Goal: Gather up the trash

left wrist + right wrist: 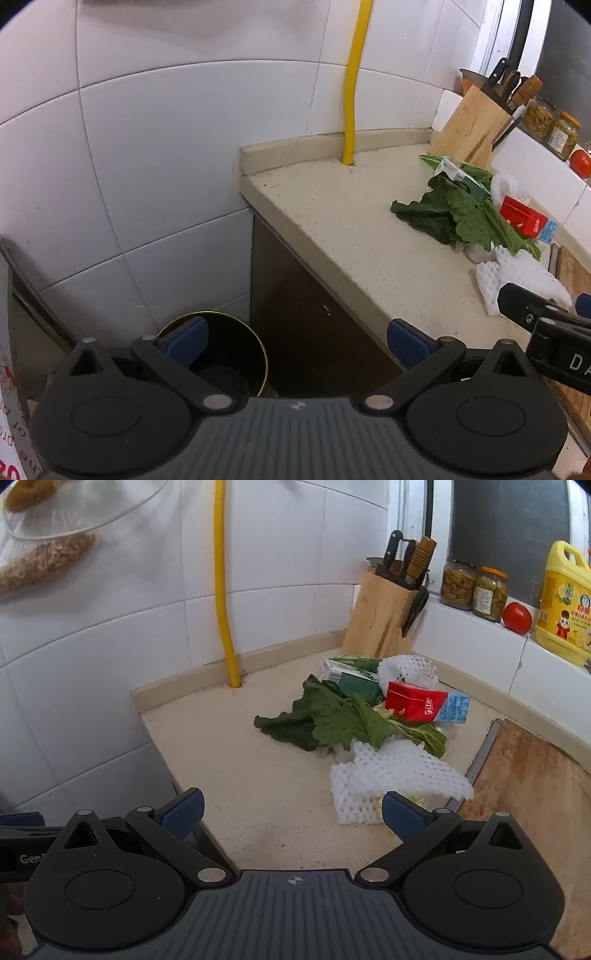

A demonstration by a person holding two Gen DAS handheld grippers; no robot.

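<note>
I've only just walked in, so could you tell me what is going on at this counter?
A person holds two grippers, both with jaws open and empty. The right gripper faces a pile of scraps on the countertop: leafy greens, white foam netting and a red carton. The left gripper hangs over a dark bin beside the counter.

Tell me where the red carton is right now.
In the right wrist view the red carton lies on its side on the countertop, right of centre, resting on the green leaves with white foam netting just behind it.
</note>
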